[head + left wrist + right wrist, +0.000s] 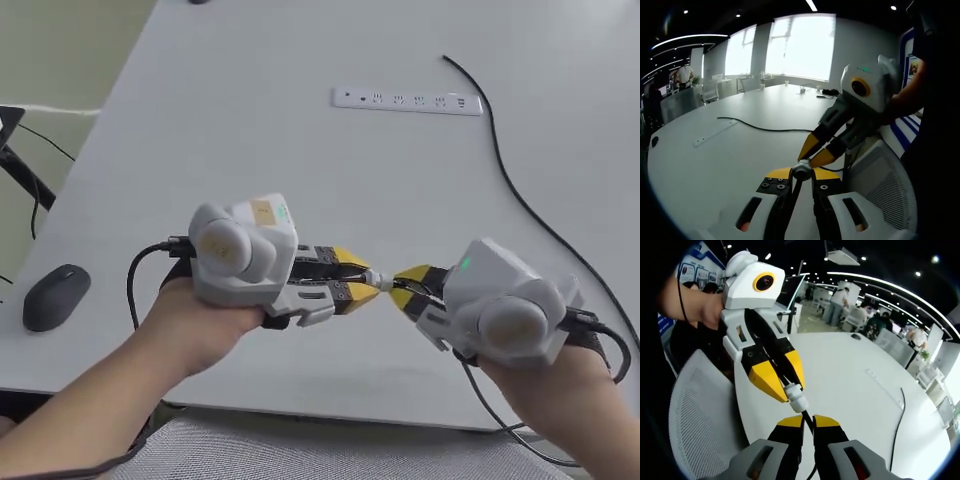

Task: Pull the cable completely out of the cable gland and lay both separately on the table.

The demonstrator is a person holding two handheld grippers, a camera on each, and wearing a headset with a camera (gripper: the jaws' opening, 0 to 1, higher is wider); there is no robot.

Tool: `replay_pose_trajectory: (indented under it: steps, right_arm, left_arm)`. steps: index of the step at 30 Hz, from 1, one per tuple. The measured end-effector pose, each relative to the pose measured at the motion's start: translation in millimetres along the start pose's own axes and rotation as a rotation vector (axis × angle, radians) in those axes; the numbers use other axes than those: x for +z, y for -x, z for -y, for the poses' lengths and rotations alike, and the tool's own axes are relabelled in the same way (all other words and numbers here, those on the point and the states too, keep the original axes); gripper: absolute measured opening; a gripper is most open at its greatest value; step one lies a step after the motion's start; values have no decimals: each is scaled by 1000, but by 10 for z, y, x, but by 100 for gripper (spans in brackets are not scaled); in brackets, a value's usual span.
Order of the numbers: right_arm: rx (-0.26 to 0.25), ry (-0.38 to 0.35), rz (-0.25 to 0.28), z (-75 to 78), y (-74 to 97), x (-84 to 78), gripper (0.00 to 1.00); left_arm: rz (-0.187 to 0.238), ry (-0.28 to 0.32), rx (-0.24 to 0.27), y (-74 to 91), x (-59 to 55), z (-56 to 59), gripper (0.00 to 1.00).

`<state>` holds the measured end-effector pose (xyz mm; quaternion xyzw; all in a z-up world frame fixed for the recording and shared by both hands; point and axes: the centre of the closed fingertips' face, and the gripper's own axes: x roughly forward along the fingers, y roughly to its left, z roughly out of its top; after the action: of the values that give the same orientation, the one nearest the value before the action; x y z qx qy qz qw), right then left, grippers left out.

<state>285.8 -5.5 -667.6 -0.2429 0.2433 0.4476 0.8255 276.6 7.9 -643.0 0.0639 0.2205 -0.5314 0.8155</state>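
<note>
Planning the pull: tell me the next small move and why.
Probably draw the right gripper straight back from the left gripper: the left looks shut on the small white plastic cable gland, the right on the thin black cable leaving it, both held above the white table.

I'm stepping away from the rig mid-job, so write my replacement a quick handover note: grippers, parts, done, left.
Grippers: left gripper shut on the cable gland; right gripper shut on the cable just beside it.
Both parts are in the air near the table edge.
Done: both gripped.
Left: the cable appears not yet out; pull it fully free, then lay each separately on the table.
</note>
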Motion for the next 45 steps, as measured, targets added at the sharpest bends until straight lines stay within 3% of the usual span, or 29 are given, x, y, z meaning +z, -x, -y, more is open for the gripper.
replay_pose_trajectory:
  steps: [11,23,31,37,39,45]
  right_arm:
    - [2,-134,6,65,-27,-71,2]
    - [-10,-307,-1,167,-10,-231,1]
    - [-16,-384,-8,206,-13,-339,1]
    - [-15,-510,-21,254,-7,-505,1]
    - [3,-584,-39,219,-12,-574,1]
    - [-4,-687,-63,236,-17,-718,1]
  left_arm:
    - [5,2,7,6,9,-38,15]
    - [12,5,10,21,31,-63,15]
    - [17,10,13,42,58,-71,15]
    - [18,12,17,57,57,-88,15]
    - [20,12,18,54,60,-96,15]
    - [21,10,22,57,69,-109,15]
